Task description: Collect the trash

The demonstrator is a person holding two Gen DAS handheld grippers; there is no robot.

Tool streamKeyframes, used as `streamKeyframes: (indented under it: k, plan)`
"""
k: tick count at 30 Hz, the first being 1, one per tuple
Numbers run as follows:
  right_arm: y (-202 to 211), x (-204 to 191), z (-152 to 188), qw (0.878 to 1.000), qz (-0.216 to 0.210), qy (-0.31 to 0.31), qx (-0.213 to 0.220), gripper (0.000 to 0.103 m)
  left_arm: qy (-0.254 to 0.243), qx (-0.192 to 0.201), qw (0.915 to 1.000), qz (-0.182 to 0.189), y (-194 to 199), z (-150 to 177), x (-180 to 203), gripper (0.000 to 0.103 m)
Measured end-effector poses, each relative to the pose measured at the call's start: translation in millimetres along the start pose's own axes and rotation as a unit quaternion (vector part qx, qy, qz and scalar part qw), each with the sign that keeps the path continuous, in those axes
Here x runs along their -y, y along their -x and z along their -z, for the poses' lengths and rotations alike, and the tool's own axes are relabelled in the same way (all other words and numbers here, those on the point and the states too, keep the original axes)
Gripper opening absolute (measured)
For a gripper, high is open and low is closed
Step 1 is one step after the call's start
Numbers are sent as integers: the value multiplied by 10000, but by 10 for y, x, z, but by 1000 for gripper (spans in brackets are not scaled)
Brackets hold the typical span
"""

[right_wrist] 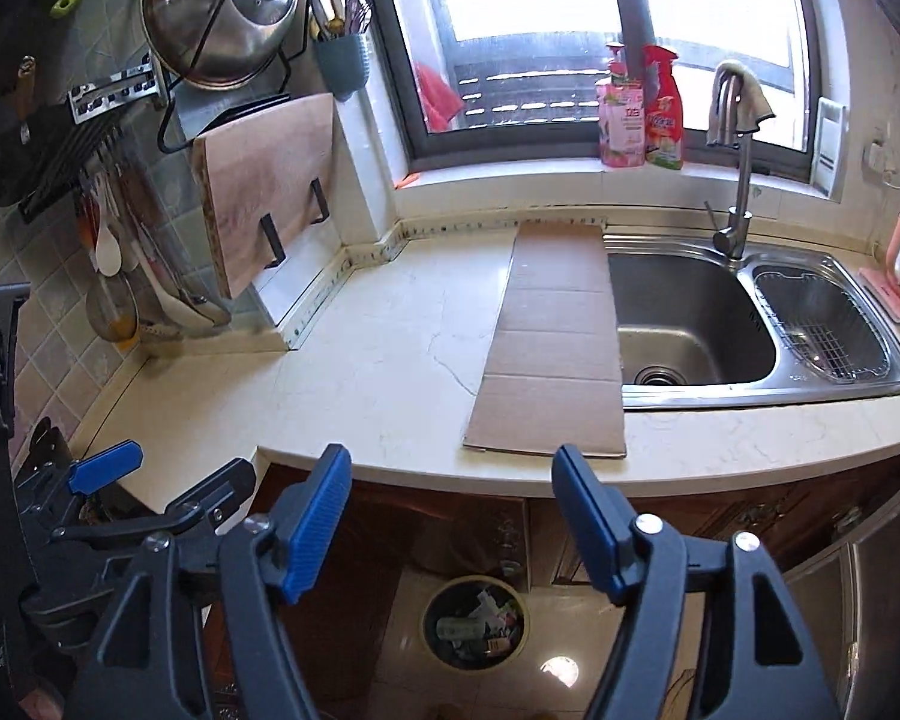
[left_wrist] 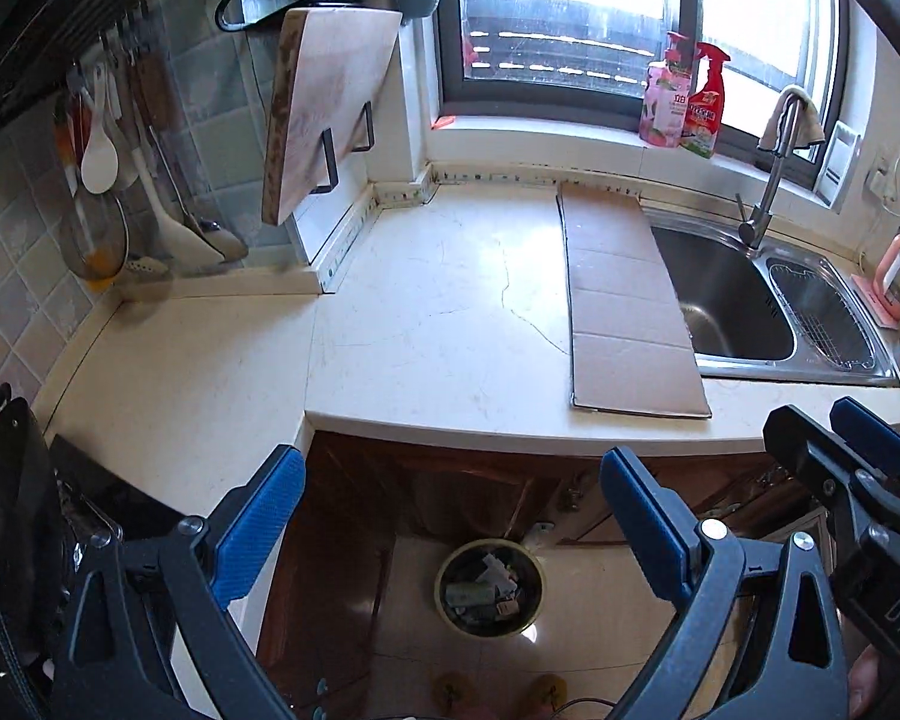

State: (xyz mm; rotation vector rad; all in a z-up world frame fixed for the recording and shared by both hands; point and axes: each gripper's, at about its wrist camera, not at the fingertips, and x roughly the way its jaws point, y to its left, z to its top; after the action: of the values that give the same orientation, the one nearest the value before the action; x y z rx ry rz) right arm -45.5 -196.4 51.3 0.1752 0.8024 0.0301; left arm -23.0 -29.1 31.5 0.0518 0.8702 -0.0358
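My left claw (left_wrist: 450,516) and right claw (right_wrist: 450,516) both hang wide open with nothing between their blue pads. The round trash bin (right_wrist: 475,623), full of scraps, stands on the floor at six o'clock below the bench (right_wrist: 390,372). A flat cardboard sheet (right_wrist: 555,348) lies on the bench at twelve o'clock, touching the sink (right_wrist: 696,324) at its three o'clock edge.

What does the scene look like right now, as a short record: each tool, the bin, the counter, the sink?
left tool: open, nothing between its blue pads
right tool: open, nothing between its blue pads
round yellow-rimmed waste bin: on the tiled floor below the counter edge, trash inside
flat brown cardboard sheet: lying on the cream stone counter, its right edge over the sink rim
steel sink: main basin empty, wire basket in the small basin
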Motion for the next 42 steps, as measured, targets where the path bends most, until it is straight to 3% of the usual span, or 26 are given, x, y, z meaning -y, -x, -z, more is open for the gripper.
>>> streamKeyframes:
  k: [18,42]
  plan:
    - [5,15,65,9992,296,-282,-1,71,-70,29,9998,183,15,-63,25,98]
    - [-81,-96,49,9995,273,-98,-137,71,89,-160,9998,-62,-75,-22,-78,97]
